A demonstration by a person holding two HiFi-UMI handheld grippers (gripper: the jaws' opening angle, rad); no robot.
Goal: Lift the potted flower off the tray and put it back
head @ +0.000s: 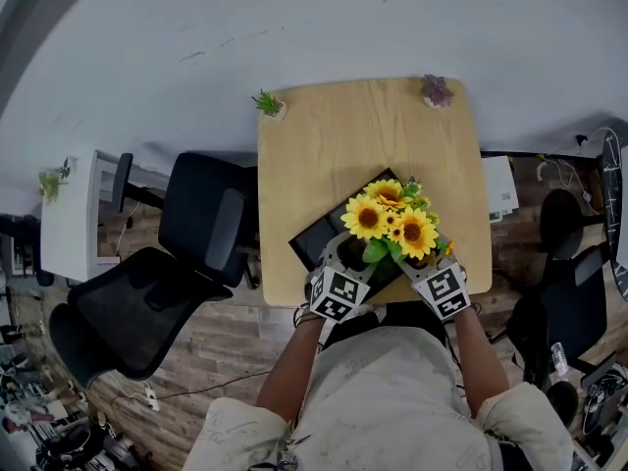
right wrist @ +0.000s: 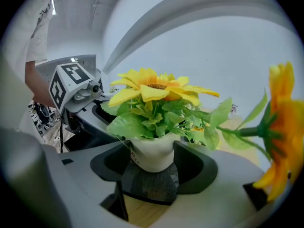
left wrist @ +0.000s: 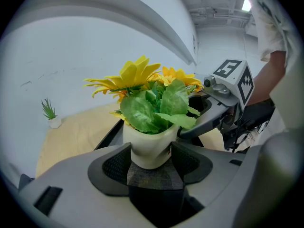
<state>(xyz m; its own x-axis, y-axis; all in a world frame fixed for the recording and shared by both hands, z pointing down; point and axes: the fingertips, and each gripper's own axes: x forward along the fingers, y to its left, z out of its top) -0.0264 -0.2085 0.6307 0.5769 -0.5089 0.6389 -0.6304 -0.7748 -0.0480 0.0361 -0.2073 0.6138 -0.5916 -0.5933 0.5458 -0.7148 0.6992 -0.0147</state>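
White pot of potted flower clenched in jaws of both left gripper and right gripper. Position: over black tray, lower centre of frame, wooden bench. Contact between pot and tray: cannot tell.

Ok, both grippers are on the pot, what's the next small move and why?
Probably lift both straight up together, slowly. The left gripper and right gripper each have fingers closed on the white pot from opposite sides, over the black tray; even motion should keep the top-heavy sunflowers upright.
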